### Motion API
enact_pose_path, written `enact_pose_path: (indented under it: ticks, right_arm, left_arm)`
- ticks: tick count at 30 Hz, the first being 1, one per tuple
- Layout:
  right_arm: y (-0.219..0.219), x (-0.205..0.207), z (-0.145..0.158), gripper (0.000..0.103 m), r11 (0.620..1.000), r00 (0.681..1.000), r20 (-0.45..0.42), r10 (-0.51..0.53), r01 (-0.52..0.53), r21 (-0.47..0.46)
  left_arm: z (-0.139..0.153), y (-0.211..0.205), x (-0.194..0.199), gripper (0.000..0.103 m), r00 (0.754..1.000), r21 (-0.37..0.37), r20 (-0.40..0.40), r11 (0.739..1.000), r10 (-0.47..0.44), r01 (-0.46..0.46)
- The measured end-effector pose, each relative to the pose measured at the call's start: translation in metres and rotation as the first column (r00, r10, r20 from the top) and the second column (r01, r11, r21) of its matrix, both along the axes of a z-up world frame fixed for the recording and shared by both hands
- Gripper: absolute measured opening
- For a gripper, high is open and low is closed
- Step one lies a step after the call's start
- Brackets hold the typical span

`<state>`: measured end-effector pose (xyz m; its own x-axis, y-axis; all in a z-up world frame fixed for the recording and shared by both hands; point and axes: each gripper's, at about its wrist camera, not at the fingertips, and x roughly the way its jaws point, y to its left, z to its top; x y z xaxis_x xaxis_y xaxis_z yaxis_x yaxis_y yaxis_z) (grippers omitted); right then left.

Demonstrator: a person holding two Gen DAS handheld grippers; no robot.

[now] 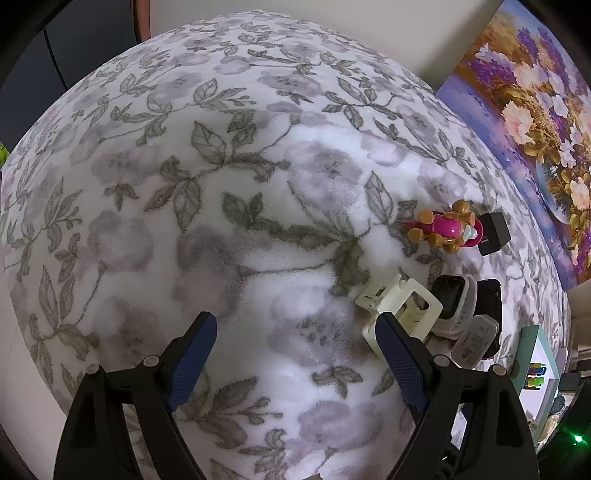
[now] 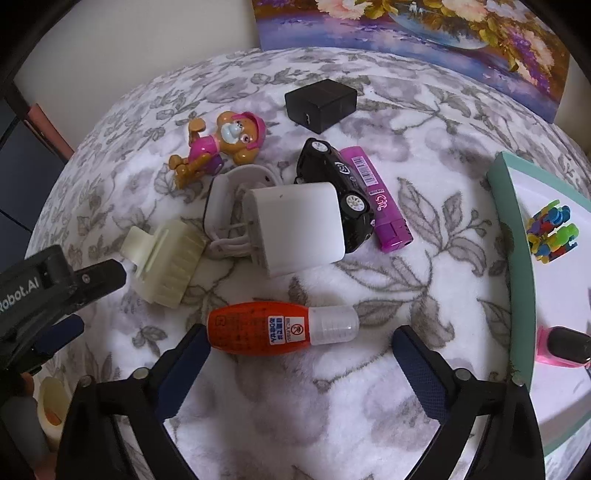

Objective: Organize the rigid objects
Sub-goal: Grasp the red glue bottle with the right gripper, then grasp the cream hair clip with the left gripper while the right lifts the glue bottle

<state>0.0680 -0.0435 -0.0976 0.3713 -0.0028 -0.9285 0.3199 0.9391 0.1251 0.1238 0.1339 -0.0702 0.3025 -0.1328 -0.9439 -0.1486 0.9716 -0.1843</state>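
An orange bottle with a clear cap [image 2: 280, 326] lies on its side on the floral blanket [image 2: 369, 387]. My right gripper [image 2: 301, 349] is open around it, its left pad close to the orange end and its right pad well clear of the cap. Behind it lie a white charger [image 2: 295, 229], a black toy car [image 2: 340, 184], a purple tube [image 2: 380, 199], a pink and brown pup figure [image 2: 221, 144], a black cube adapter [image 2: 321, 105] and a cream plastic clip [image 2: 166, 262]. My left gripper [image 1: 295, 321] is open over bare blanket, its right finger just in front of the cream clip [image 1: 399, 302].
A teal-rimmed white tray [image 2: 517, 236] at the right holds a colourful toy [image 2: 550, 232] and a pink nail polish bottle [image 2: 561, 345]. A flower painting [image 2: 406, 29] leans at the back. The left gripper's black finger [image 2: 103, 278] reaches in beside the clip.
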Motion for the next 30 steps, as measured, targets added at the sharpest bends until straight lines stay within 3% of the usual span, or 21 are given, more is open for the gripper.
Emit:
enact_pose_path:
  ticks: [3, 11, 18, 30]
  right_arm:
    - [-0.001, 0.000, 0.002, 0.089, 1.000, 1.000, 0.004, -0.007, 0.007, -0.001]
    - [-0.006, -0.004, 0.006, 0.080, 1.000, 1.000, -0.005, -0.018, 0.018, 0.013]
    - [-0.014, -0.006, 0.007, 0.080, 0.999, 0.999, -0.021, -0.036, 0.037, 0.032]
    - [-0.061, -0.018, 0.013, 0.080, 0.985, 0.985, -0.058, -0.165, 0.167, 0.040]
  left_arm:
    - [0.000, 0.000, 0.000, 0.088, 1.000, -0.003, 0.000, 1.000, -0.001, 0.001]
    - [0.002, -0.002, -0.002, 0.088, 1.000, -0.005, -0.001, 1.000, -0.011, 0.011]
    - [0.003, 0.002, -0.001, 0.088, 1.000, -0.021, 0.005, 1.000, -0.017, 0.017]
    - [0.004, -0.008, 0.000, 0.088, 0.999, -0.051, 0.018, 0.997, -0.051, 0.052]
